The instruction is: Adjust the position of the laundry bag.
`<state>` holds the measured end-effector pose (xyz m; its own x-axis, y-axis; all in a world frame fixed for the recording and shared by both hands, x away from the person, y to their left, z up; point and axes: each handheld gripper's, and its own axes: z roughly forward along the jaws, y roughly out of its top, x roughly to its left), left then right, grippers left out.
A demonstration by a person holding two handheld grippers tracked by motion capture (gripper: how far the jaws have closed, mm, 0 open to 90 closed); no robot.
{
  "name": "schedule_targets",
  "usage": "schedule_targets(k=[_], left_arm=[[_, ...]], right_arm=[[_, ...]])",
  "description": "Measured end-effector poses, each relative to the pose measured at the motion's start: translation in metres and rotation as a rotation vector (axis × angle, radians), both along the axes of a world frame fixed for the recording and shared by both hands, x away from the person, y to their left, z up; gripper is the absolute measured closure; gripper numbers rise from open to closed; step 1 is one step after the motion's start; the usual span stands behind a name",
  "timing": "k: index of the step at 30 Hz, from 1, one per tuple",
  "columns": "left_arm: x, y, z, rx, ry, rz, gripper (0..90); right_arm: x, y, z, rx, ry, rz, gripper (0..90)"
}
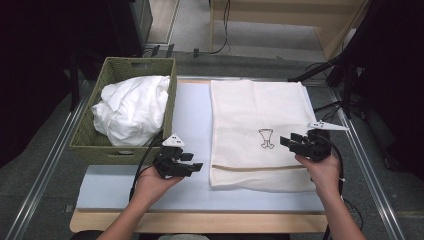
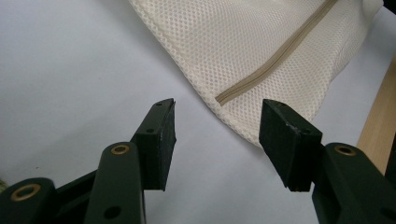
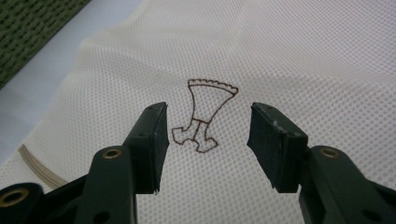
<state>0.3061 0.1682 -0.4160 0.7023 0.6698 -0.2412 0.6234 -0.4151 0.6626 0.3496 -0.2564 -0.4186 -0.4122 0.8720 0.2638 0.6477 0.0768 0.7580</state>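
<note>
A cream mesh laundry bag (image 1: 260, 130) lies flat on the pale blue mat (image 1: 192, 115), with a tan zipper (image 1: 250, 167) near its front edge and a brown emblem (image 1: 267, 138) at its middle. My left gripper (image 1: 192, 162) hovers open over the mat just left of the bag's front left corner (image 2: 252, 135), nothing between its jaws. My right gripper (image 1: 290, 141) is open above the bag's right part, pointing at the emblem (image 3: 205, 116). A green woven basket (image 1: 95, 135) at the left holds a bundle of white cloth (image 1: 132, 107).
The mat lies on a wooden table whose front edge (image 1: 200, 222) runs along the bottom. Metal rails (image 1: 45, 165) flank the table on both sides. A black stand and cables (image 1: 330, 75) sit at the far right. Bare mat stretches in front of the basket.
</note>
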Motion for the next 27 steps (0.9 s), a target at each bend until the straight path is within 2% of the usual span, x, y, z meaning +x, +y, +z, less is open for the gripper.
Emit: schedule_targets(k=[2, 6, 11, 14, 17, 21, 22, 23, 25, 27], left_arm=[[0.0, 0.0, 0.0, -0.004, 0.004, -0.001, 45.7], [0.001, 0.0, 0.0, -0.006, 0.008, -0.003, 44.4], [0.001, -0.001, -0.001, 0.001, 0.008, -0.007, 43.0], [0.001, -0.001, -0.001, -0.003, 0.009, -0.007, 42.8], [0.001, 0.0, -0.001, 0.0, 0.011, -0.005, 42.8], [0.001, 0.0, -0.001, 0.001, 0.009, -0.004, 42.8], [0.001, 0.0, -0.001, 0.001, 0.008, -0.003, 42.8], [0.001, 0.0, -0.001, 0.001, 0.008, -0.004, 42.8], [0.001, 0.0, -0.002, 0.006, 0.01, -0.006, 42.7], [0.001, 0.0, -0.002, 0.007, 0.01, -0.005, 42.7]], right_arm=[[-0.001, 0.0, -0.001, -0.018, 0.002, 0.001, 51.5], [-0.001, 0.002, -0.003, -0.033, -0.008, 0.008, 48.7], [-0.002, 0.003, -0.007, -0.087, -0.013, 0.014, 51.9], [-0.003, 0.0, -0.006, -0.096, -0.033, 0.013, 53.3], [-0.004, -0.001, -0.005, -0.085, -0.037, 0.011, 54.0], [-0.003, -0.004, -0.006, -0.064, -0.019, 0.017, 55.8], [-0.003, -0.007, -0.004, -0.025, -0.003, 0.012, 59.8], [-0.004, -0.008, -0.002, -0.013, -0.019, 0.008, 60.6], [-0.006, -0.008, 0.004, -0.019, -0.039, -0.007, 61.3], [-0.007, -0.008, 0.006, -0.022, -0.044, -0.012, 60.5]])
